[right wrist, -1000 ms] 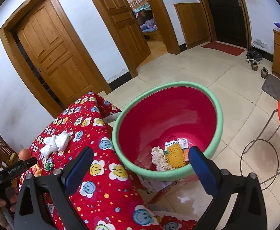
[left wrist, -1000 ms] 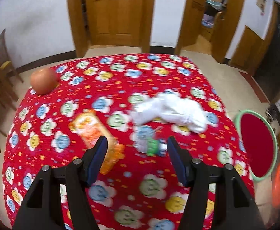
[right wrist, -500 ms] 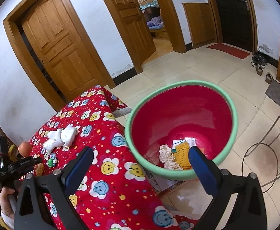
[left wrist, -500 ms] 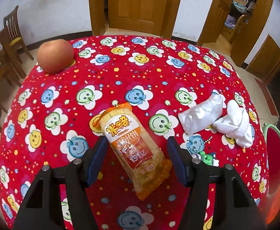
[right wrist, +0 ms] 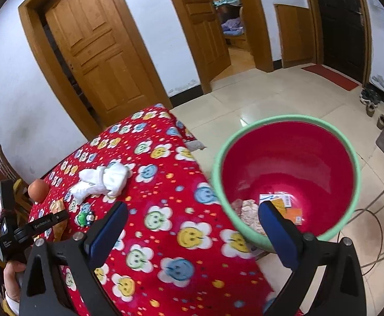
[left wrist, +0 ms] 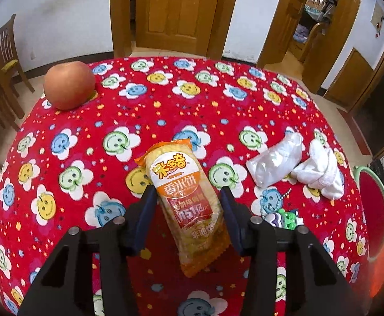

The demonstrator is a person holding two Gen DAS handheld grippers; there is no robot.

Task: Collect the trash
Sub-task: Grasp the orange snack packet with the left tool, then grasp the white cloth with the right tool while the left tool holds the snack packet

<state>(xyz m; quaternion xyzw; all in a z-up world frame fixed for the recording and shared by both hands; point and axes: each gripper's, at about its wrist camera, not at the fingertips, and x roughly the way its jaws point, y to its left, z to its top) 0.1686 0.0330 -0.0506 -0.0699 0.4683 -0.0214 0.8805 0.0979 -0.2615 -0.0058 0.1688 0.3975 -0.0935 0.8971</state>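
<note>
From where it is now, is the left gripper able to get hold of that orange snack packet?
Probably yes. The snack packet lies flat on the tablecloth between the fingers of the left gripper, whose jaws are closing with nothing in the way. The white bag and the keychain lie off to the side.

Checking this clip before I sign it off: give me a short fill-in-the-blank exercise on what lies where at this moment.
1. The orange snack packet lies between the fingers of the ____ gripper.
2. The round fruit at the tablecloth's far corner is an ____.
3. The green-rimmed basin beside the table is ____ inside.
4. Nothing sits between the fingers of the ____ gripper.

Missing words: left; apple; red; right
</note>
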